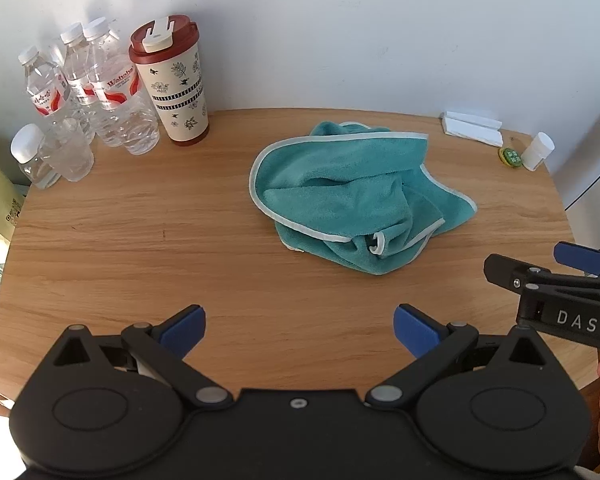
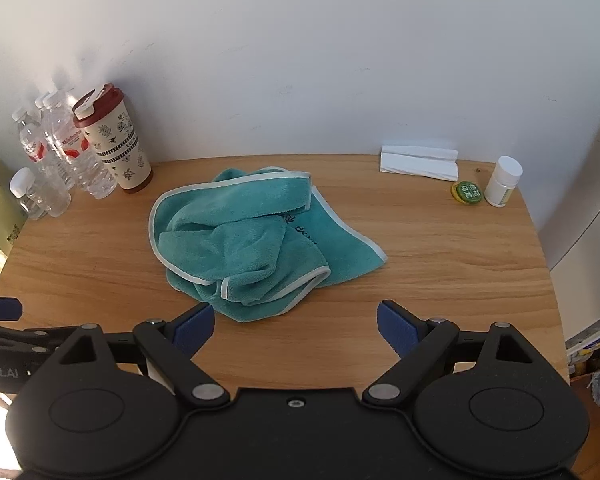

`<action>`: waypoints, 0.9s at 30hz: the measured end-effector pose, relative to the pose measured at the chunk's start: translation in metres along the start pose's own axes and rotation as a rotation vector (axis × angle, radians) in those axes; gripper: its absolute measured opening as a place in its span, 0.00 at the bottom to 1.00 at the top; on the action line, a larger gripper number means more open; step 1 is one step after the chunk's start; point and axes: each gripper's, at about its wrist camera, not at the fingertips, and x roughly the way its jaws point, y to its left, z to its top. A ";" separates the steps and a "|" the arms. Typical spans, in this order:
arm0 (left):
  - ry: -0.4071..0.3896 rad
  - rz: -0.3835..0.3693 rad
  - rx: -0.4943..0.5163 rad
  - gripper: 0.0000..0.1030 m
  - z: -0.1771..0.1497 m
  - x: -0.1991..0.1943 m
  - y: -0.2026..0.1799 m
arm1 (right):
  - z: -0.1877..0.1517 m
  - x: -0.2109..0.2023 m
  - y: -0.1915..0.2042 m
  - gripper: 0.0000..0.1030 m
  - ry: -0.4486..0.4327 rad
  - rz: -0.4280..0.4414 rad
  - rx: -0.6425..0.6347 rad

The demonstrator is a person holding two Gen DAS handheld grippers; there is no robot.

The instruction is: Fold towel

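A teal towel (image 1: 352, 196) with pale trim lies crumpled in a heap on the wooden table (image 1: 140, 240), toward the back middle. In the right wrist view the same towel (image 2: 256, 240) sits just beyond the fingers. My left gripper (image 1: 300, 330) hovers over the table's near side, open, nothing between its blue pads, short of the towel. My right gripper (image 2: 296, 328) is open too and empty, its left pad close to the towel's near edge. In the left wrist view the right gripper (image 1: 548, 276) shows from the side at the right edge.
Several water bottles (image 1: 100, 92) and a patterned tumbler (image 1: 176, 84) with a red lid stand at the back left. Folded white paper (image 2: 420, 162), a green round tin (image 2: 466, 193) and a small white bottle (image 2: 502, 186) sit at the back right. A white wall lies behind.
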 end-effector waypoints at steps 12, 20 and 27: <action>-0.015 0.032 0.033 0.99 0.001 -0.001 -0.013 | 0.006 0.003 -0.006 0.89 0.017 0.007 -0.010; 0.017 0.021 0.024 0.99 0.002 0.003 -0.009 | 0.004 0.005 -0.006 0.89 0.020 0.020 -0.028; 0.016 0.023 0.019 0.99 0.002 0.007 -0.006 | 0.005 0.007 0.001 0.89 0.019 0.016 -0.053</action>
